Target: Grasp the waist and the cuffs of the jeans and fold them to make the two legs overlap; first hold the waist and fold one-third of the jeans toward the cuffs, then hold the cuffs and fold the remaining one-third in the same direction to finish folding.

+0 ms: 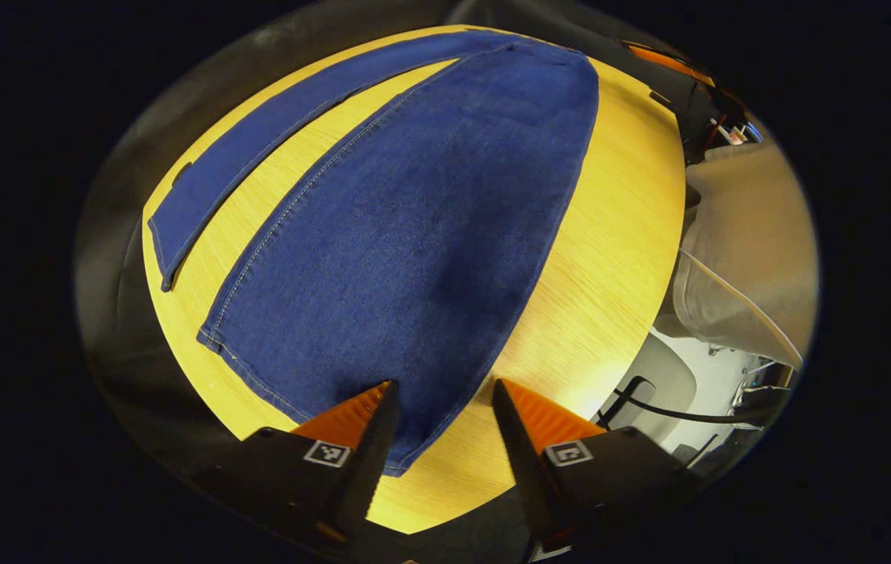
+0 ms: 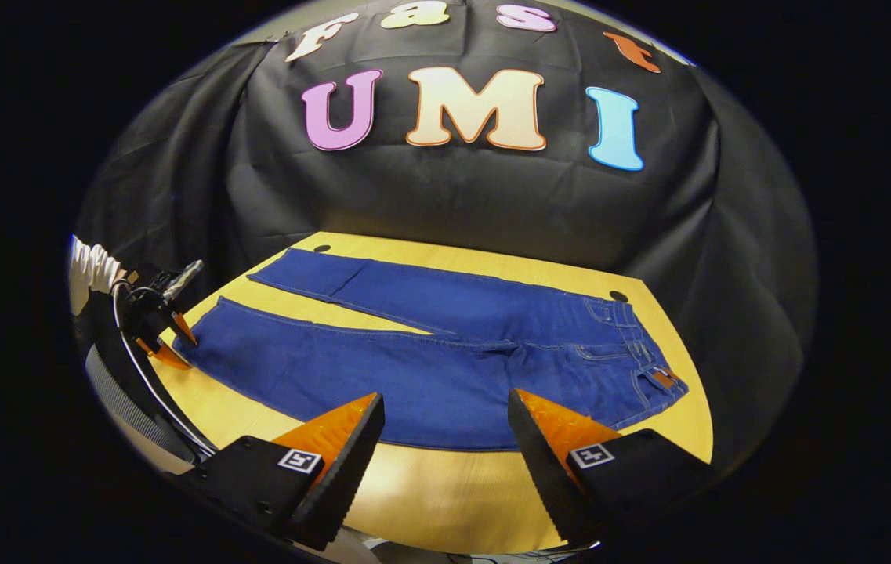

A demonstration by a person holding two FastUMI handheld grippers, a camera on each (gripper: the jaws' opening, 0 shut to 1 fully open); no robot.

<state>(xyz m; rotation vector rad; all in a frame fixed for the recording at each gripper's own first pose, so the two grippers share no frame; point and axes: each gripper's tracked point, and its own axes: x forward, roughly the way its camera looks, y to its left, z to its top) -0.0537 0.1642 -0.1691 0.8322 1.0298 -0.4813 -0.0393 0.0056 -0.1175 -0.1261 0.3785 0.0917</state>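
The blue jeans (image 2: 445, 352) lie flat and unfolded on the yellow wooden table (image 2: 445, 486), legs spread in a narrow V, waist toward the right end of the table in the right gripper view and cuffs toward the left end. Here's the right gripper (image 2: 445, 427), hovering above the near edge of the table with its two fingers spread wide apart, nothing between them, pointed at the thigh area of the nearer leg. At the waist, belt loops, a pocket and a small brown patch (image 2: 661, 378) are visible in that view. Far off at the left end, the same view catches the other gripper beside the near cuff, held by a hand in a white sleeve (image 2: 92, 266). Over to the left gripper view: the left gripper (image 1: 441, 415) is open too, jaws well apart, sitting low over the cuff of the near leg (image 1: 406, 258), the hem corner lying between and just ahead of the fingertips, though whether they touch the cloth I cannot tell. This view looks straight up the leg's length, with the stitched seam running along its left side, the second leg (image 1: 273, 133) lying apart beyond a strip of bare table, and a person's pale clothing (image 1: 743, 251) beside the table's right edge.
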